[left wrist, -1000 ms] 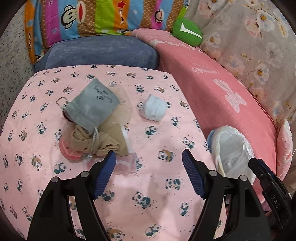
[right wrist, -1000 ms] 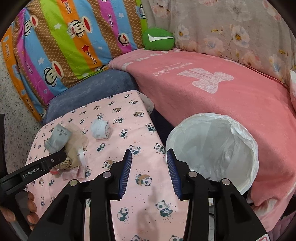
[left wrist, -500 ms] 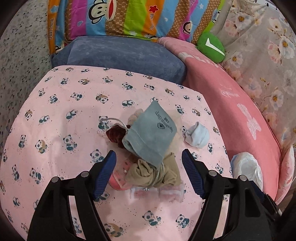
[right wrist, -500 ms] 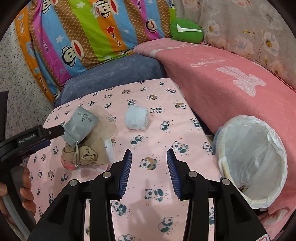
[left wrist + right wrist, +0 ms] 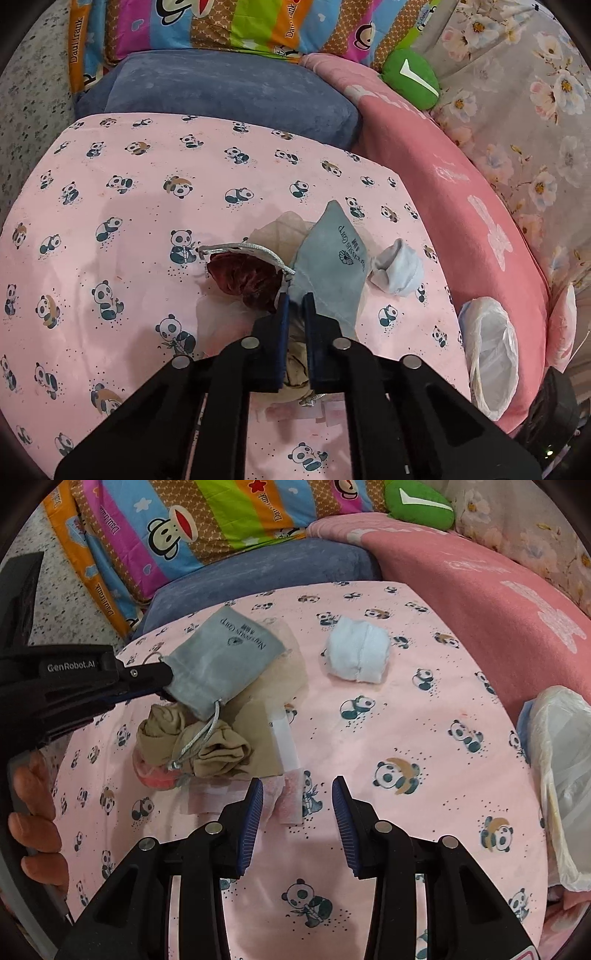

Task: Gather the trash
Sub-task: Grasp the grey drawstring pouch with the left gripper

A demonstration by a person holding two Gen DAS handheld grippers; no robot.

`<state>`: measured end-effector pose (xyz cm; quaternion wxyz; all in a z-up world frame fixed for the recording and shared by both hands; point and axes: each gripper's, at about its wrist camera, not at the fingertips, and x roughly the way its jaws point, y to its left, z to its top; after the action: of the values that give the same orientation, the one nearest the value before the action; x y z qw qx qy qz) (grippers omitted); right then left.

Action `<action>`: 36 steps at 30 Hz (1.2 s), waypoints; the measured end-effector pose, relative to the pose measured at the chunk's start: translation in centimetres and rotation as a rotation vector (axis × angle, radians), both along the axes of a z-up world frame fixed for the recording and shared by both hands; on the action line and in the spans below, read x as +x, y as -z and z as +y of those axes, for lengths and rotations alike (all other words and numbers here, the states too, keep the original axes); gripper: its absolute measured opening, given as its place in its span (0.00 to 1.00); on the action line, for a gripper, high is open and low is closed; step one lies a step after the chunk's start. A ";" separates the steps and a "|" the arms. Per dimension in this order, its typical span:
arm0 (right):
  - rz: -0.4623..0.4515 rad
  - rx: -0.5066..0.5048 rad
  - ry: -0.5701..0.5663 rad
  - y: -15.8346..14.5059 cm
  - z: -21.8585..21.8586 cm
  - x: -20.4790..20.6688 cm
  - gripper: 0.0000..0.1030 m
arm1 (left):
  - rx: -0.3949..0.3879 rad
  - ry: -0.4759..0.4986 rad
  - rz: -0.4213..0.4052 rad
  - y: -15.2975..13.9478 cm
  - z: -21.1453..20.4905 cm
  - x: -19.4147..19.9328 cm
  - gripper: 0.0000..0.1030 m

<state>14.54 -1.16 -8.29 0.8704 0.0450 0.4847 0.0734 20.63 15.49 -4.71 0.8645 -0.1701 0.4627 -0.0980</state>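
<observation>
Pinching the gray pouch (image 5: 332, 266) at its tied neck, in the middle of the panda cloth (image 5: 129, 206), the left claw (image 5: 293, 301) should squeeze tight before lifting, while the right claw (image 5: 297, 786) closes over nothing, near a pink wrapper (image 5: 288, 797).

Soft, even indoor light is falling across the pink panda-print cloth (image 5: 147, 206), leaving a faint sheen in the left wrist view. A diffuse shadow is pooling under the right gripper (image 5: 297, 794). Fisheye distortion is bending both views, dark vignettes are ringing the corners, and focus is holding sharp.
</observation>
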 end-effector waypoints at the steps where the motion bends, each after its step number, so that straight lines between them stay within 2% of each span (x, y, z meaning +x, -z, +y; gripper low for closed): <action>1: 0.007 0.003 -0.009 0.4 0.4 0.0 0.34 | 0.002 0.000 -0.003 -0.1 0.0 -0.1 0.06; 2: 0.013 0.006 -0.014 0.7 0.6 0.1 0.32 | 0.001 0.002 -0.007 -0.2 0.0 -0.2 0.05; 6: 0.044 0.024 -0.049 1.7 1.4 0.0 0.08 | -0.004 0.005 -0.016 -0.5 0.2 -0.5 0.03; 8: 0.039 0.016 -0.061 1.5 1.5 -0.2 0.05 | -0.004 0.006 -0.026 -1.0 0.1 -0.9 0.03; 14: -0.011 0.038 -0.039 -0.6 0.4 -1.1 0.03 | -0.005 0.020 -0.064 -2.9 -0.6 -2.1 0.03; 20: -0.094 0.060 0.010 -4.1 -2.2 -2.3 0.03 | -0.003 0.047 -0.102 -5.1 -2.4 -3.4 0.03; 27: -0.186 0.075 0.088 -8.1 -6.7 -3.7 0.03 | -0.003 0.105 -0.151 -8.0 -5.9 -5.1 0.03; 36: -0.277 0.087 0.204 -11.8 -13.2 -6.1 0.03 | -0.001 0.205 -0.192 -10.5 -11.9 -6.6 0.03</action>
<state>8.49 -14.37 3.49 0.9291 0.1211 0.3493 0.0112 14.01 3.57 5.79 0.8902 -0.1123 0.3928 -0.2019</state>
